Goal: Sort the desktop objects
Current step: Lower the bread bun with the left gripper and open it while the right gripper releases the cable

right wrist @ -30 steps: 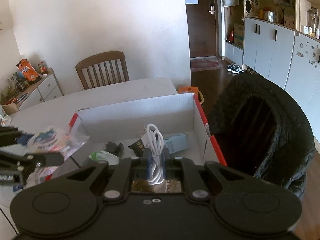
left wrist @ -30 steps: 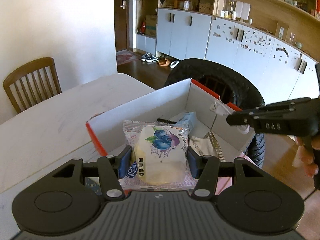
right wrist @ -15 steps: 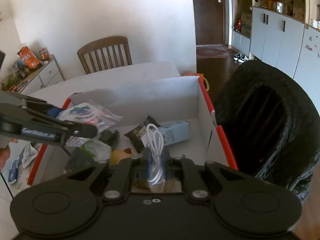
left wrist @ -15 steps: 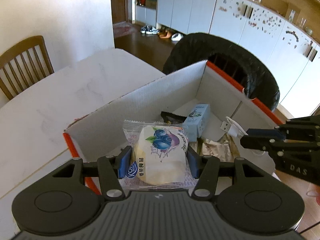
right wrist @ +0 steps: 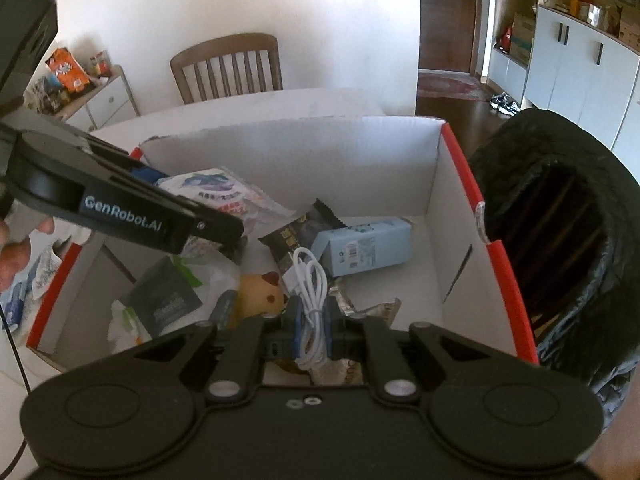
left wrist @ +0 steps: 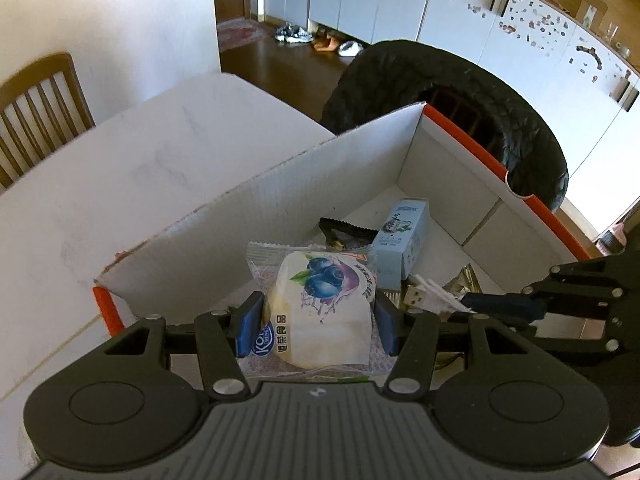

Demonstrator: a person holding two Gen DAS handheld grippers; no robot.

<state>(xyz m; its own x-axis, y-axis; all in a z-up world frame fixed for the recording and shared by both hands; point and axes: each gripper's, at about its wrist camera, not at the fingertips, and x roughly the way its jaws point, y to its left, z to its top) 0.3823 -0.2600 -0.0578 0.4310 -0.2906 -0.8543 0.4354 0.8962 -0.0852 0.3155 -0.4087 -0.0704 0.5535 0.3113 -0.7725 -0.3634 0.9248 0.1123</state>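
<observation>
My left gripper is shut on a blueberry pastry packet and holds it over the near-left part of the white cardboard box with red edges. The packet also shows in the right wrist view. My right gripper is shut on a coiled white USB cable and holds it inside the box, near its front. The cable also shows in the left wrist view.
In the box lie a light blue carton, a dark snack packet, a yellow toy and a grey packet. A black-lined bin stands right of the box. A wooden chair stands behind the white table.
Both grippers have moved forward and down over the box, each still holding its item. The left gripper now shows close at the left of the right wrist view.
</observation>
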